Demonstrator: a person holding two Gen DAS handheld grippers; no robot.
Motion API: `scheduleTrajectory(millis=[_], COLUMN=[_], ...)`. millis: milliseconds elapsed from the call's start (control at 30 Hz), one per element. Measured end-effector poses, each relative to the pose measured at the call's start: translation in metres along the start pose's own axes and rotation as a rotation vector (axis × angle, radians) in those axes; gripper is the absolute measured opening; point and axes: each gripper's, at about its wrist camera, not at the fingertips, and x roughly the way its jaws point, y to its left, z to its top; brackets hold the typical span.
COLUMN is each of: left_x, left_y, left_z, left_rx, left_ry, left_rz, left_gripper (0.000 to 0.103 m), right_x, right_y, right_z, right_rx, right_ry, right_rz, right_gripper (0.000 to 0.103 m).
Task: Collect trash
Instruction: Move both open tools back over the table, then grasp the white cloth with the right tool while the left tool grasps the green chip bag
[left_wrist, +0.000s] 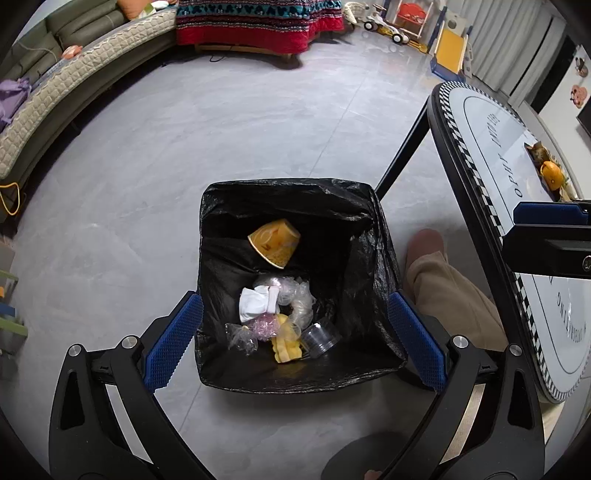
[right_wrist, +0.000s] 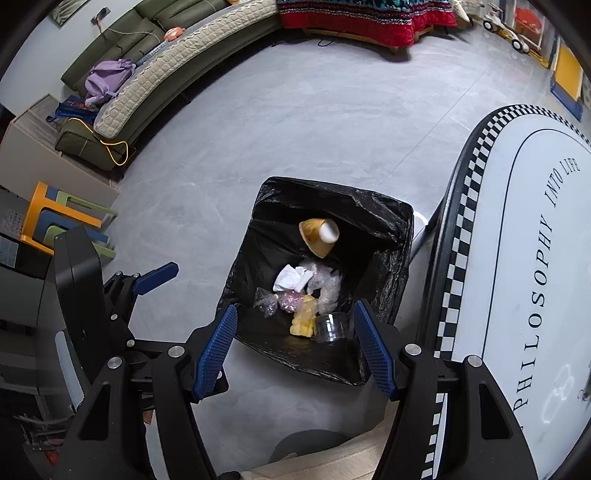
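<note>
Both my grippers hang over the trash bin (left_wrist: 295, 206), a square bin lined with a black bag that stands on the grey floor (left_wrist: 221, 140). My left gripper (left_wrist: 295, 332) has its blue fingers (left_wrist: 173, 339) spread wide, one on each side of the bin's near rim, with nothing between them. My right gripper (right_wrist: 295, 339) is parted too, less widely, and it grips nothing.

Inside the bin, a yellow paper cup (left_wrist: 275, 242) is tipped on its side against the bag's far slope. Below it lie a crumpled white paper (left_wrist: 255, 302), clear plastic wrap (left_wrist: 299, 302), a yellow lumpy piece (left_wrist: 286, 347) and a clear plastic cup (left_wrist: 319, 338), all heaped together at the bottom.

Just beside the bin on its right stands the oval table (right_wrist: 535, 280) with a checkered black-and-white edge; one dark table leg (left_wrist: 402, 147) slants down near the bin's far right corner. A person's trouser leg (left_wrist: 443, 295) and shoe (left_wrist: 424, 243) fill the gap between bin and table. On the table's far part sits an orange fruit (left_wrist: 552, 173).

To the left and beyond the bin the floor is bare as far as the long sofa (right_wrist: 155, 96), which carries a purple bag (right_wrist: 107, 77). Colourful small stools (right_wrist: 62, 218) stand at the left, well apart from the bin.
</note>
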Motion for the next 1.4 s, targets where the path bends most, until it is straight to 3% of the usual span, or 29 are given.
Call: scheduleTrajectory(millis=[267,500,1100,1400], left_x=[-0.007,-0.018,-0.03,-0.033], left_y=[-0.026,-0.071,-0.253,-0.332], left_z=[0.005,0.017,0.049,0.062], left_rx=[0.056,0.133,0.435,0.51], left_ry=[-0.012,-0.034,-0.048,-0.042], left_rz=[-0.01,-0.034,-0.144,-0.234], left_gripper=[0.097,0.097,0.097,0.097], right_x=[-0.018,-0.051,-0.141,-0.183], right_y=[-0.015,-0.053,-0.207,-0.278], right_z=[-0.009,-0.023,-0.082,-0.112], right_rx=[0.027,0.08,0.302,0.416], right_ry=[-0.039,-0.103,-0.217,-0.269], right_rz=[0.018,0.007,-0.118,-0.185], right_gripper=[0.067,0.067,0.067,0.067])
